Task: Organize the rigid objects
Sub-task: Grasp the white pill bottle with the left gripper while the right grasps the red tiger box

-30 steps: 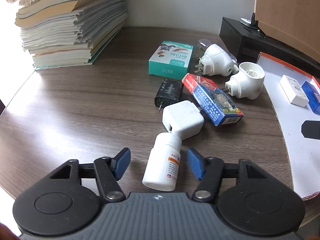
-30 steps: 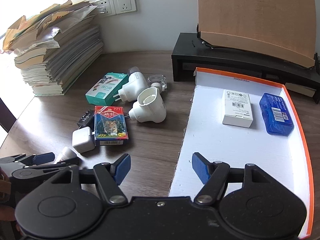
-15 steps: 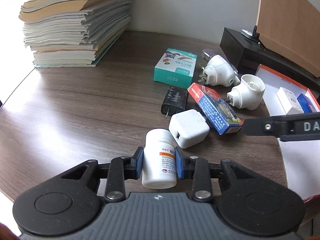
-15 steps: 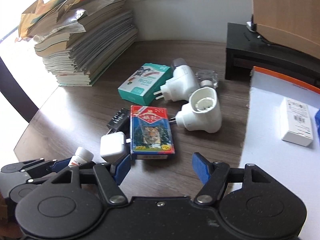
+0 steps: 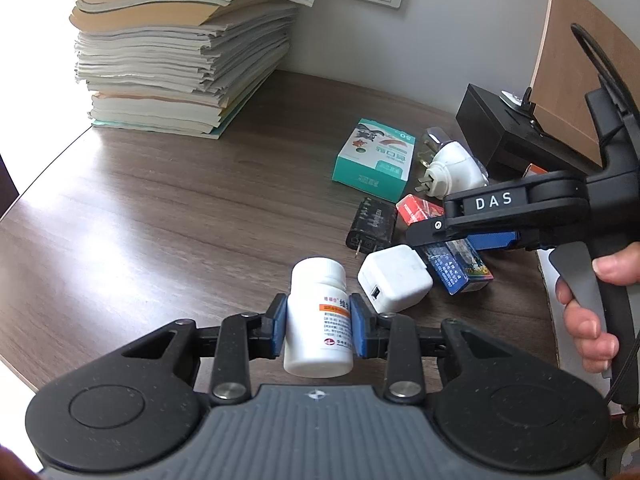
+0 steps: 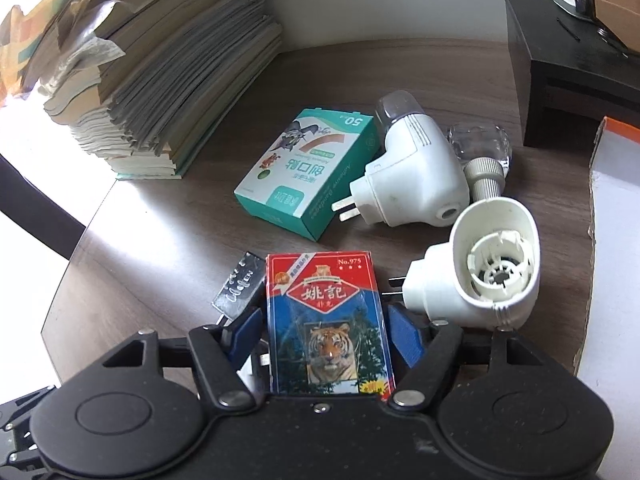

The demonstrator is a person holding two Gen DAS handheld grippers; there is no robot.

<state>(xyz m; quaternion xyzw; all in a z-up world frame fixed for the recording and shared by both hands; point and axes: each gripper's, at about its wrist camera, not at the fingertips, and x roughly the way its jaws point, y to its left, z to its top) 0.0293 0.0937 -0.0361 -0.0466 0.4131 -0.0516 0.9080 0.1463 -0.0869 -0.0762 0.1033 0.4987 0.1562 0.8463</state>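
My left gripper (image 5: 318, 330) is shut on a white pill bottle (image 5: 318, 320) and holds it above the wooden desk. My right gripper (image 6: 326, 330) is open, with its blue pads on either side of a red and blue card box with a tiger picture (image 6: 326, 324) that lies on the desk; the pads stand close to its sides. The right gripper also shows in the left wrist view (image 5: 480, 236), over the card box (image 5: 456, 268). A white charger cube (image 5: 394, 282) and a black adapter (image 5: 372, 226) lie beside it.
A teal plaster box (image 6: 308, 170), two white plug-in devices (image 6: 416, 178) (image 6: 476, 268) and a small clear bottle (image 6: 480, 152) lie beyond. A tall stack of books (image 5: 180, 52) stands at the back left. A black stand (image 6: 572, 72) and a white tray's orange edge (image 6: 612, 152) are to the right.
My left gripper closed on the pill bottle and lifted it. My right gripper moved left and forward from the tray until its pads came around the card box.
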